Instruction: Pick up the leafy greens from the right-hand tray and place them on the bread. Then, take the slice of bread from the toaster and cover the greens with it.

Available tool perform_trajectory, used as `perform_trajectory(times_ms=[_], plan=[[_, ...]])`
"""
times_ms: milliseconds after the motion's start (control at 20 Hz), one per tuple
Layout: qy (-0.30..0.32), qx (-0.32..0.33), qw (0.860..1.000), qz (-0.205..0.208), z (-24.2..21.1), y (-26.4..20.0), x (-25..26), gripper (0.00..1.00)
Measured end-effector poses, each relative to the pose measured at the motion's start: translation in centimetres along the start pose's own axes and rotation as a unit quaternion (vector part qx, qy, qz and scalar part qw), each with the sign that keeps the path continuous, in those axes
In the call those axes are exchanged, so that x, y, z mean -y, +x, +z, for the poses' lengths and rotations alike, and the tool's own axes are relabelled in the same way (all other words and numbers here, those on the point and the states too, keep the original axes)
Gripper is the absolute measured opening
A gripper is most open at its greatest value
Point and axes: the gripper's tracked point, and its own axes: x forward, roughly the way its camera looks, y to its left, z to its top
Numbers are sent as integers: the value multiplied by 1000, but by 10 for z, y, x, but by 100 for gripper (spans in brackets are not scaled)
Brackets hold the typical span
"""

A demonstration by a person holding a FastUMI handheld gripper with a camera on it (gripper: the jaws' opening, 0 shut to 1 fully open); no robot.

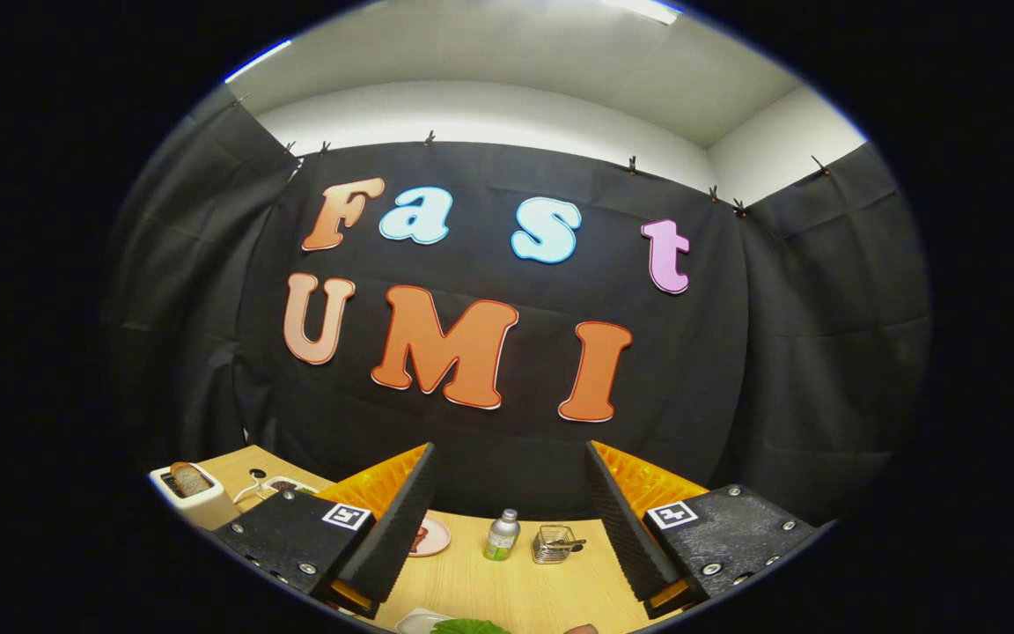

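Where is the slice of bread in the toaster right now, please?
In the gripper view, the slice of bread stands in the white toaster at the table's far left corner, left of the open claw.

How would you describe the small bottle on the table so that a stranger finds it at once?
On the wooden table, look between the open fingers of the hand-held gripper. The small bottle stands upright there, beside a wire basket. Its silver cap and green label set it apart.

Leafy greens (470,626) and their tray (419,622) cut off below.
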Motion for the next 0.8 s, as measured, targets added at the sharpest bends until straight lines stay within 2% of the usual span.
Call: perform_trajectory(times_ms=[200,300,350,600,800], plan=[[-4,-6,1000,3,-9,5,-2,98],[-25,-45,999,-15,-35,11,8,98],[-34,-65,997,-10,-50,12,5,97],[-26,-154,987,34,-121,11,-19,97],[-18,-243,967,76,-191,-1,-29,97]])
